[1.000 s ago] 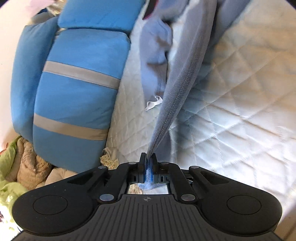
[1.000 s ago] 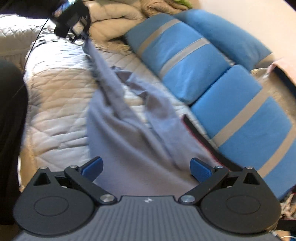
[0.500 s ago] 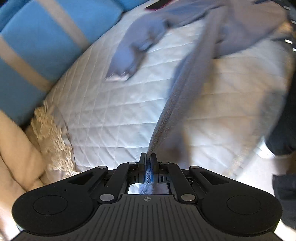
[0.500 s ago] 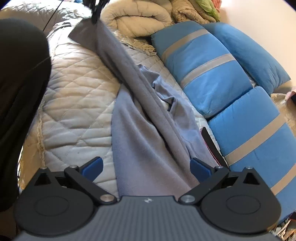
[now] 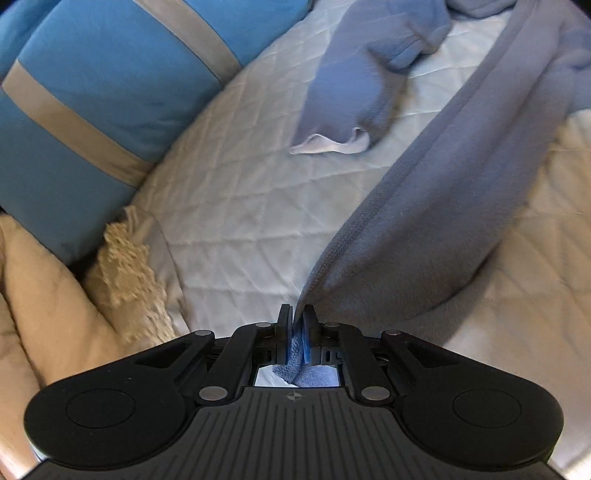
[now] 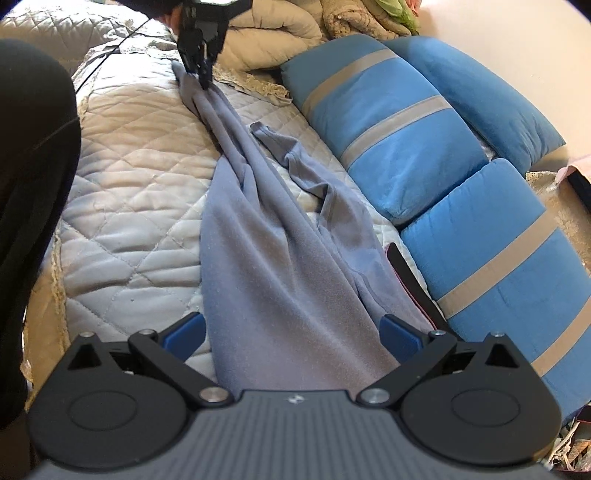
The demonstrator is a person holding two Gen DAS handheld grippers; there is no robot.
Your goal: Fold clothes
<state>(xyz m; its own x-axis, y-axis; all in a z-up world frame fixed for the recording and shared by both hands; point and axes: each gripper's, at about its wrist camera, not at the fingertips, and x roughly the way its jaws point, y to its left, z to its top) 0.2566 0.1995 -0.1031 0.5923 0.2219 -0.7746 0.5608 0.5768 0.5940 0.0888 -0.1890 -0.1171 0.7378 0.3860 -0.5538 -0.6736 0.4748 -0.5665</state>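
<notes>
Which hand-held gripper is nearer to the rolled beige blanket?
Left. The left hand-held gripper, shut on the grey-blue garment, is right beside the beige blanket. The open right hand-held gripper is at the garment's opposite end.

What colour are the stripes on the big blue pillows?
Grey-beige stripes on the blue pillows, clearest in the right wrist view.
</notes>
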